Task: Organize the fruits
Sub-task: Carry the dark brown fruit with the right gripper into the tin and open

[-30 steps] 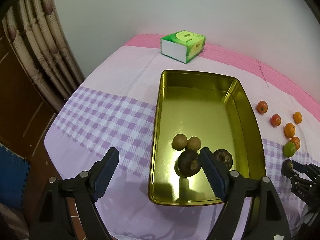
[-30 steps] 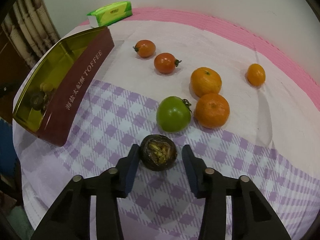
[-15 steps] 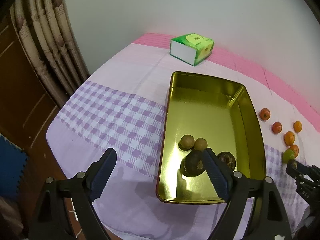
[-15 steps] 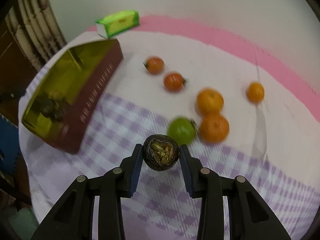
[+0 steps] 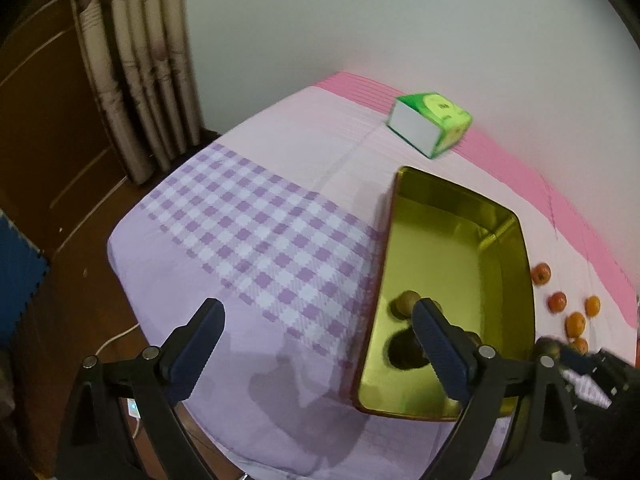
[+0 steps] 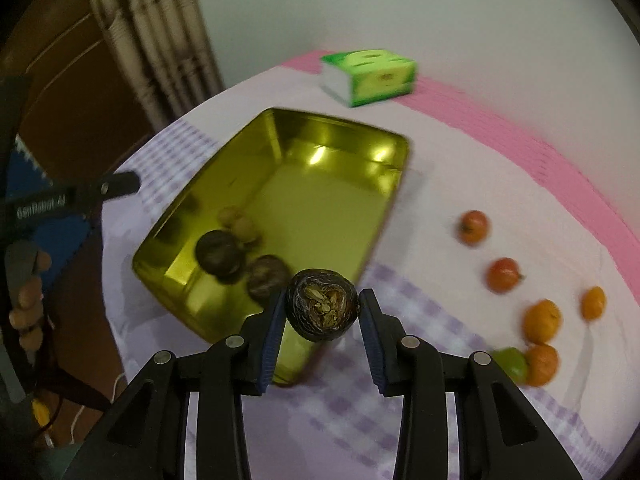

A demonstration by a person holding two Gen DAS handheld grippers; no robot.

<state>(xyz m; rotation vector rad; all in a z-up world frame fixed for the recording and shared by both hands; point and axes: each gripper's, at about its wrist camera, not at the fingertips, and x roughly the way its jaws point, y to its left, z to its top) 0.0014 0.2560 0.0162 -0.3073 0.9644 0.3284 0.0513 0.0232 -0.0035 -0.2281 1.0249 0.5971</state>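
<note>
Fruit transfer in progress: right gripper (image 6: 322,312) is clamped on a dark wrinkled round fruit with a split, seedy top (image 6: 321,306), held in the air just over the near right wall of the gold-lined rectangular tin (image 6: 384,216). Tin sits on the lilac checked tablecloth (image 5: 256,240), near the cloth's front edge; inside, at its near end, lie two dark round fruits (image 6: 220,252) and two small tan ones (image 6: 244,226). Left gripper (image 5: 316,344) is wide open, holding nothing, hovering over the cloth at the tin's left wall. Risks, as I judge them: fruit is gripped across a rounded, wrinkled skin, so it could roll out of the pads if the wrist tilts; released too early, it hits the tin wall and bounces onto the cloth; dropped onto the clustered fruits, it could knock them about. Far half of the tin is bare, so that gives plenty of landing room. Remaining orange and red fruits (image 6: 542,320) and one green one (image 6: 512,362) lie right of the tin, well apart from it. Green-and-white box (image 6: 368,76) stands at the back edge, clear of the path. Left gripper's right finger overlaps the tin's near end in the left view, so collision is possible if both converge.
</note>
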